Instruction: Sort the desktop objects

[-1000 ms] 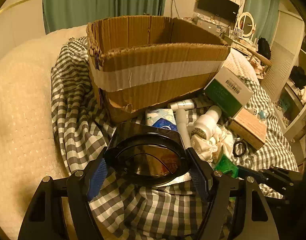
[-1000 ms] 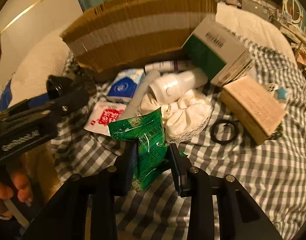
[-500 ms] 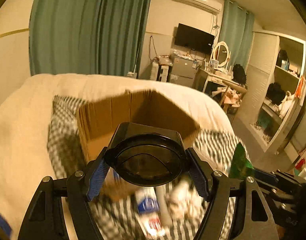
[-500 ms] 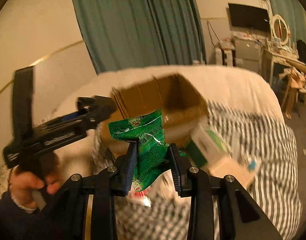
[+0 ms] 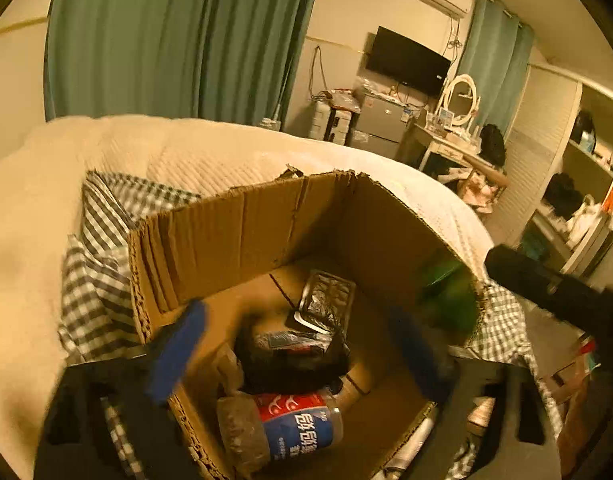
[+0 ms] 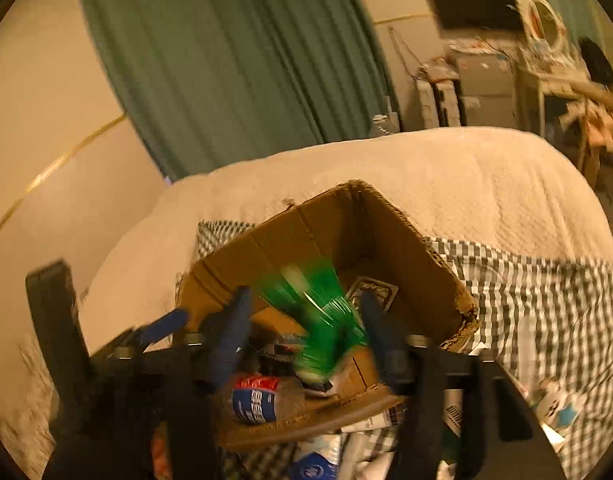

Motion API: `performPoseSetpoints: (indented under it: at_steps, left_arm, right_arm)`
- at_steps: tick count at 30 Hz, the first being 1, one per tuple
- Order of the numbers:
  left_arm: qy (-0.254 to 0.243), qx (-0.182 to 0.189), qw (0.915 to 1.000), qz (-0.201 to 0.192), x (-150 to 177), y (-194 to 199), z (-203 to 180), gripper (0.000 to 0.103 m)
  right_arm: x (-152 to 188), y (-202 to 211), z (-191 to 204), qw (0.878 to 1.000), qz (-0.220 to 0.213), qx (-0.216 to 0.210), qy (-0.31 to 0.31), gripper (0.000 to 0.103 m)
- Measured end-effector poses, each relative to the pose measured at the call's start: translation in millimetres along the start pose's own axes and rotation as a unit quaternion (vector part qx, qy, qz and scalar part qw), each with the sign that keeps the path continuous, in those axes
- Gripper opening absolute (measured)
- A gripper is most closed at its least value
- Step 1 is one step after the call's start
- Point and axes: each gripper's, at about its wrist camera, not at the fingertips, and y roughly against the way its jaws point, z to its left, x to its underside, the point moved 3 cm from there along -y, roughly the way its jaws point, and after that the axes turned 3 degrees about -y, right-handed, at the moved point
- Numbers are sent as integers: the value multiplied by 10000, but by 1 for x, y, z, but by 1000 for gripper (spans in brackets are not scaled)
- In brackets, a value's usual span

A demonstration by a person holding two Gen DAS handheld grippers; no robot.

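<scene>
checked bedspread point(image 5: 94, 280), cardboard box point(image 5: 242, 232) holding bottle point(image 5: 290, 428), both grippers spread, empty

A: Where does the left wrist view sit?
B: Close above the cardboard box point(image 5: 246, 232), looking down inside.
A: And the right wrist view?
B: Slightly farther back, facing the same box point(image 6: 306, 236) and curtain point(image 6: 226, 64).
</scene>
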Motion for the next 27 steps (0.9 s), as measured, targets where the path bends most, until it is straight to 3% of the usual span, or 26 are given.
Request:
performPoseSetpoints:
  at_steps: [3,10,15,18,22,27]
  left_arm:
    - [-135,76,9998,-160,-1,9,-10,103]
    - [-372,10,9986,-376,12,63,-38,103]
    - [-776,155,9967,-159,41,84,-64,103]
    - [-894,113,9959,-63,61,85,-81,103]
    - [-1030,516,9933,102,99,70,-108,103]
    - [-1488,894,9839,422,123,38,-147,103]
  right_arm:
    - [-1,15,-9,9996,-132,241,-26,64]
    - [23,101,-23,9954,-358,741,483,65]
    - [65,147,-49,9891,-396,1252,664,65]
    - [90,154,-73,9881,-350,1406,509,65]
    - [118,151,-109,9886,-318,1460,191,65]
    - [119,139,-138,9906,-58,1364,-78,66]
